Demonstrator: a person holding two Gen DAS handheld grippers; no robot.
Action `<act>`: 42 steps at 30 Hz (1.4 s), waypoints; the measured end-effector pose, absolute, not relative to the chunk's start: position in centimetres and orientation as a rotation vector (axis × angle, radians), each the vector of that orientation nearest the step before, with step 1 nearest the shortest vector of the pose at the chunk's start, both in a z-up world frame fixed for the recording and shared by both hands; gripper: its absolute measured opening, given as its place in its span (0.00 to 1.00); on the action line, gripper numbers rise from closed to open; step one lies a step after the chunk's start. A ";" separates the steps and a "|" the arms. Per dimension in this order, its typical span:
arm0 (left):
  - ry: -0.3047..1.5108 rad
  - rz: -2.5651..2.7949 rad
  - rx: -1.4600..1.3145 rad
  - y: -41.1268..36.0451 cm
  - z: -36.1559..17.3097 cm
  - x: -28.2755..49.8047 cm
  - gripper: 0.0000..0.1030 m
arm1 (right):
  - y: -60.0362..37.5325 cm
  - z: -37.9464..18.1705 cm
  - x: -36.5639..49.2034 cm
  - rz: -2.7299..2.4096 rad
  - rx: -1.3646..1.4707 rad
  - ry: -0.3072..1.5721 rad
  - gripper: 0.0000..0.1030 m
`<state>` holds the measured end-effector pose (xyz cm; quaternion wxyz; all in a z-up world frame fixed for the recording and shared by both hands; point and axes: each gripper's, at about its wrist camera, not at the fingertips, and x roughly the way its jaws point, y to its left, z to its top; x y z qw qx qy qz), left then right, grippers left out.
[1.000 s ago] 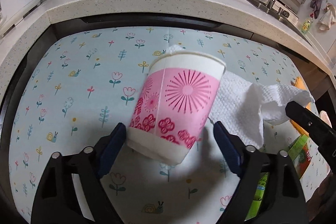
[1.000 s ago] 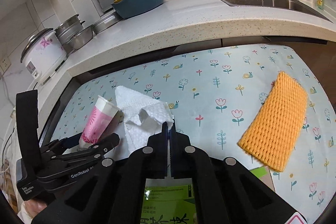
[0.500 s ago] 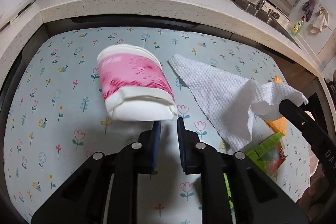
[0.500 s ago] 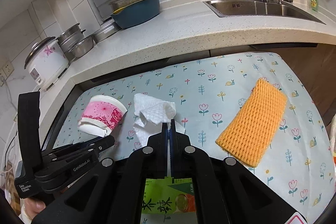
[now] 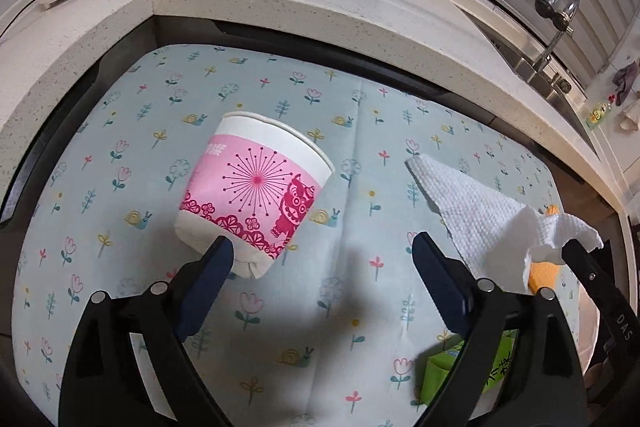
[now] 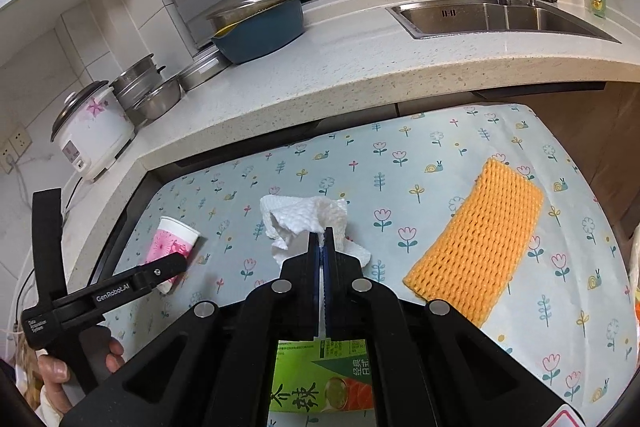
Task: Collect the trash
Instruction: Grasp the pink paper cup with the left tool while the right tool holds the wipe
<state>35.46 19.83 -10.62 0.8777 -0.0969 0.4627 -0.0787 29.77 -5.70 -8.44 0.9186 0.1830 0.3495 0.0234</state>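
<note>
1. The left gripper point(image 5: 320, 255) is opening wide right now, having gone from spread to nearly together and back to spread within the last second; nothing is sitting between its fingers, and the left finger is only overlapping the base of the paper cup point(image 5: 256, 193).
2. The right gripper point(image 6: 323, 237) is staying pressed together on a fold of the white paper towel point(image 6: 308, 217), lifting part of it while the rest is trailing on the flowered bench point(image 6: 440, 147).
3. The cup is now lying tilted on the bench, left of the towel and clear of it, whereas a second ago it was between the left fingers. To my eye the grab slipped, so a fresh approach is needed.
4. Farther right, the orange mesh sleeve point(image 6: 478, 247) is waiting untouched.
</note>
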 end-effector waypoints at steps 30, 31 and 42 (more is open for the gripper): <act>0.917 -0.227 -0.070 17.2 -10.7 37.1 0.31 | -2.8 -8.9 30.0 0.089 0.348 0.744 0.02; 0.915 -0.241 -0.072 16.7 -10.3 36.9 0.30 | -2.9 -8.8 29.8 0.087 0.350 0.742 0.02; 0.972 -0.393 -0.062 10.2 -9.8 34.8 0.28 | -5.8 -7.4 27.3 0.054 0.368 0.716 0.02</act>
